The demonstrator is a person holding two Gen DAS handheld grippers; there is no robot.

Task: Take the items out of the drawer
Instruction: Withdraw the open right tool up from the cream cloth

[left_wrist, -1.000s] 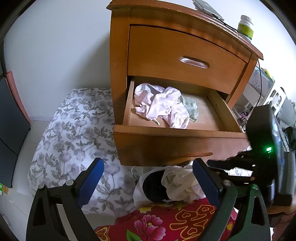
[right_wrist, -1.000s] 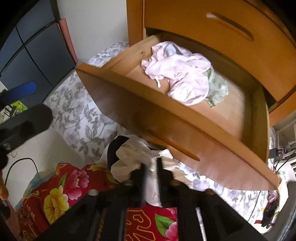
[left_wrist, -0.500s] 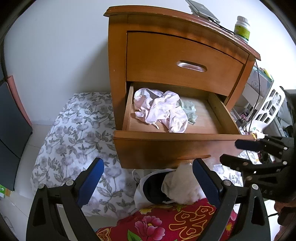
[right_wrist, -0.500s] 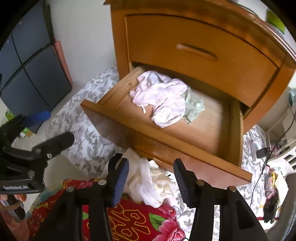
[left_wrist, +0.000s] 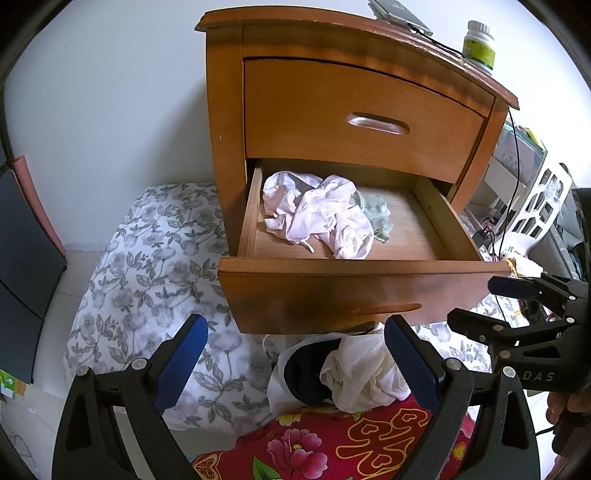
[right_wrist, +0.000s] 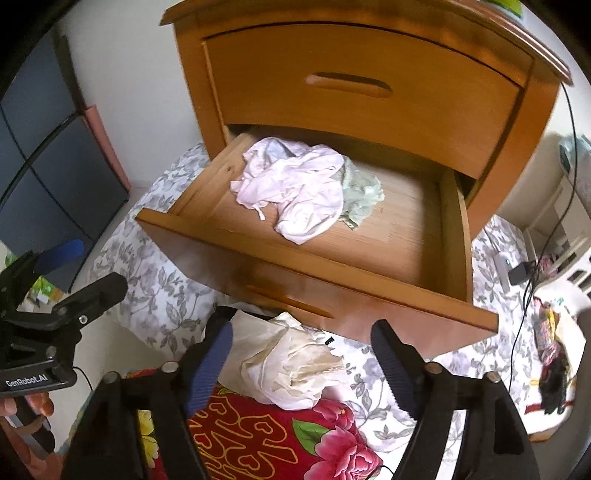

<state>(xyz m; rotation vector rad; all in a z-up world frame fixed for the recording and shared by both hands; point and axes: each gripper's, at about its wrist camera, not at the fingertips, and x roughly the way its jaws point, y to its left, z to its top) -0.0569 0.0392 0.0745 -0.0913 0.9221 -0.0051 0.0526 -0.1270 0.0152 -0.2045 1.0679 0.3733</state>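
Note:
The lower drawer (left_wrist: 354, 291) (right_wrist: 454, 236) of a wooden nightstand is pulled out. Inside lies a crumpled pale pink cloth (left_wrist: 317, 218) (right_wrist: 295, 192) with a pale green cloth (left_wrist: 376, 218) (right_wrist: 362, 195) tucked against its right side. A cream cloth (left_wrist: 365, 373) (right_wrist: 291, 365) and a dark item (left_wrist: 306, 369) lie heaped on the bedding below the drawer front. My left gripper (left_wrist: 295, 354) is open and holds nothing, low in front of the drawer. My right gripper (right_wrist: 303, 354) is open and empty too, hovering over the cream cloth.
The upper drawer (left_wrist: 362, 114) is closed. A bottle (left_wrist: 478, 46) and a flat device (left_wrist: 400, 14) sit on the nightstand top. Floral grey bedding (left_wrist: 147, 266) spreads left and below; a red flowered blanket (right_wrist: 266, 435) lies nearest. White shelving and cables (left_wrist: 532, 206) stand at the right.
My right gripper went from shut on the cream cloth to open, leaving the cloth on the bedding, and has risen and drawn back. The left gripper has tilted up slightly.

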